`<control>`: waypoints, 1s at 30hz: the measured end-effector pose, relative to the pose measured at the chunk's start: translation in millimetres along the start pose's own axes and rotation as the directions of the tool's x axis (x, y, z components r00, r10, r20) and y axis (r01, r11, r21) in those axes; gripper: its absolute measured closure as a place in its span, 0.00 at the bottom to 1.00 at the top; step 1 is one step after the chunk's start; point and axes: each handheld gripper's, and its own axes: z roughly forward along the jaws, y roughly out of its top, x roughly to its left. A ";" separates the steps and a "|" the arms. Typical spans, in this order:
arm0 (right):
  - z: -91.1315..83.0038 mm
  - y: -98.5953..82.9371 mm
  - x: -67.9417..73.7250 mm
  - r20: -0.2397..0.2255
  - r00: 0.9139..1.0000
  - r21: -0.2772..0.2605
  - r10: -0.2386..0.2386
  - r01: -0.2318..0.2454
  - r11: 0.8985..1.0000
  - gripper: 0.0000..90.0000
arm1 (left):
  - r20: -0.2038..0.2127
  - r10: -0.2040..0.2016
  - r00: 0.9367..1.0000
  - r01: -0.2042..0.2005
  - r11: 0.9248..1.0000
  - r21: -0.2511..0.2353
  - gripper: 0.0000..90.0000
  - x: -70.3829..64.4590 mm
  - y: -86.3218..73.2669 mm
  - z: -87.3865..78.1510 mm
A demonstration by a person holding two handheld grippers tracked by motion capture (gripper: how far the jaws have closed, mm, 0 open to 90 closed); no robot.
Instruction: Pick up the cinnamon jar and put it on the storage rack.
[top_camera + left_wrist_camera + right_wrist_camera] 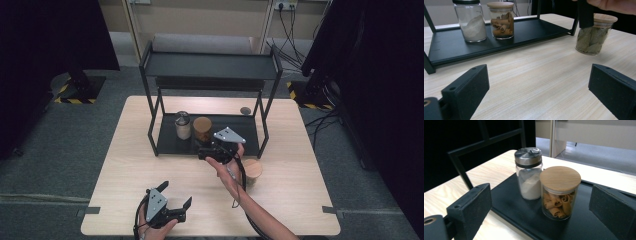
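Black jaws of the left gripper (176, 206) stand wide and empty near the table's front edge; farther on, the right gripper (212, 151), also wide, faces the cinnamon jar (559, 192) on the rack's lower shelf (509, 207), seemingly just placed; next likely: the bay-leaf jar (593, 35).

A clear glass jar (559, 192) with a flat round wooden lid, holding curled brown cinnamon sticks, stands upright on the bottom tray of the black rack (506, 205), just beside a metal-capped jar of white powder (528, 173), its lid on.
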 end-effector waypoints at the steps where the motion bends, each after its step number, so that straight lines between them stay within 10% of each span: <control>1: -1.5 -0.4 0.3 -0.004 1.000 -0.003 0.002 -0.002 1.000 0.06 | 0.000 0.000 1.000 0.000 1.000 0.000 0.03 -0.1 0.0 0.0; 30: -31.7 -21.9 1.1 -0.073 0.997 -0.033 -0.025 0.022 0.999 0.06 | -0.001 0.001 1.000 -0.001 1.000 0.000 0.03 -0.6 0.0 -0.1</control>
